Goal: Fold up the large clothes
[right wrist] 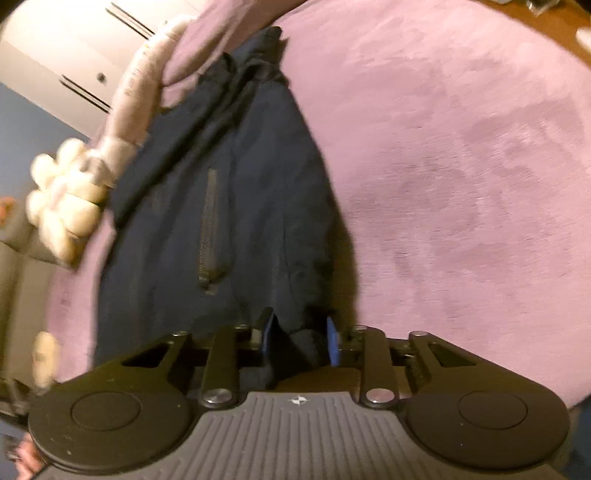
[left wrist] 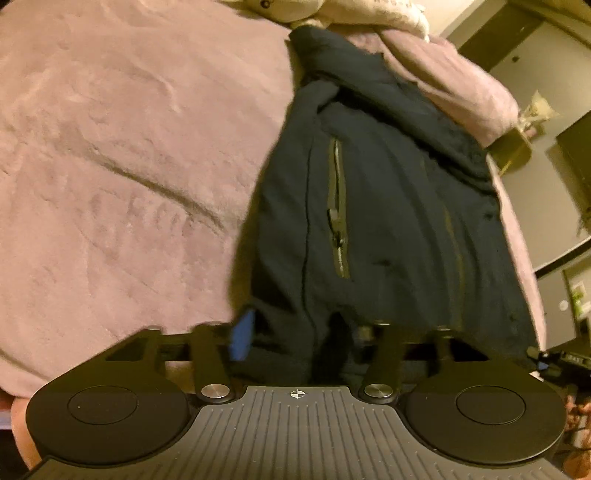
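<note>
A dark navy jacket [left wrist: 369, 206] with a zipped pocket [left wrist: 338, 210] lies lengthwise on a pink plush blanket [left wrist: 129, 147]. My left gripper [left wrist: 303, 339] is at the jacket's near hem, shut on the fabric. One of its blue pads [left wrist: 242, 336] shows at the left, and cloth hides the other. In the right wrist view the same jacket [right wrist: 221, 206] stretches away from my right gripper [right wrist: 300, 341]. A bunch of hem cloth is pinched between that gripper's blue pads [right wrist: 332, 341]. The black tip at the left wrist view's right edge looks like the right gripper [left wrist: 554, 360].
A cream plush toy [right wrist: 62, 199] lies by the jacket's left side at the blanket's edge. Cream bedding [left wrist: 369, 14] sits past the collar. Beyond the bed stand a gold-coloured stand [left wrist: 513, 151] and white cupboard doors [right wrist: 74, 55]. Pink blanket [right wrist: 461, 184] spreads to the right.
</note>
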Demonstrator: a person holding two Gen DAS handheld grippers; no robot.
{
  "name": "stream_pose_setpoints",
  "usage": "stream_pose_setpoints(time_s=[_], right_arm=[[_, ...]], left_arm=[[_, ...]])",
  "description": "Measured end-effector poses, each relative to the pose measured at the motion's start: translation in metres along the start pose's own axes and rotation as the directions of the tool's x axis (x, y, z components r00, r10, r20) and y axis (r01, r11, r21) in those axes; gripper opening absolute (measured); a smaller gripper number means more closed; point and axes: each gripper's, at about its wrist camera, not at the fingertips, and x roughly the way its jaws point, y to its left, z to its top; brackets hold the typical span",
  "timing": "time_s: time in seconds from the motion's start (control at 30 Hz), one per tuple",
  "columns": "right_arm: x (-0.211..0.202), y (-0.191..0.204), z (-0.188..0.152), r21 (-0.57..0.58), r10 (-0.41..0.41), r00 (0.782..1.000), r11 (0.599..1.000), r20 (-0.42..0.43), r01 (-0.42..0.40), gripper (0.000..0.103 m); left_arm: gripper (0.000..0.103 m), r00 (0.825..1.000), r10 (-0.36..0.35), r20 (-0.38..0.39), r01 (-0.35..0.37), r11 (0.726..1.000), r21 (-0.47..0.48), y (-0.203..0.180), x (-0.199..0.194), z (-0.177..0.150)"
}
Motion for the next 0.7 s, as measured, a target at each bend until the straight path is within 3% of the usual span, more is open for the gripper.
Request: stream_pose_setpoints(time_s=[0.07,0.13,0.27,0.47,0.53,0.6,0.7], right_arm=[[0.001,-0.004,0.003,0.048,0.064,0.998,0.997,-0.003,-0.064,0.026],[0.007,-0.001,0.006,0.025,0.017,1.000,1.000,-0.018,-0.017,0.027],[0.017,0.006,0.009,-0.010,-0.052,0.997,0.999,-0.057,0.052,0.033],[0.024,0.008,0.012,-0.034,-0.075,0.995,0.997,-0.068,0.073,0.036],[0.028,0.011,0.012,-0.047,-0.079,0.995,0.996,-0.069,0.076,0.028],[0.026,0.017,0.012,-0.069,-0.066,0.996,0.996,-0.057,0.062,0.022],[0.021,0.024,0.018,-0.074,-0.008,0.999,0.997,-0.031,0.006,0.020]], left_arm=[[0.039,0.996,-0.087,0.022,0.087,0.995,-0.044,0.005,-0.007,0.003],[0.039,0.991,-0.128,0.039,0.130,0.989,-0.072,0.007,-0.010,0.005],[0.058,0.995,-0.097,-0.028,0.095,0.992,-0.088,0.007,0.003,0.007],[0.065,0.993,-0.105,-0.061,0.101,0.993,-0.055,0.003,0.010,0.008],[0.059,0.992,-0.100,-0.072,0.096,0.994,-0.055,0.005,0.013,0.010],[0.033,0.992,-0.101,-0.073,0.096,0.993,-0.062,0.005,0.011,0.013],[0.024,0.988,-0.147,-0.053,0.141,0.985,-0.101,0.004,0.001,0.017]])
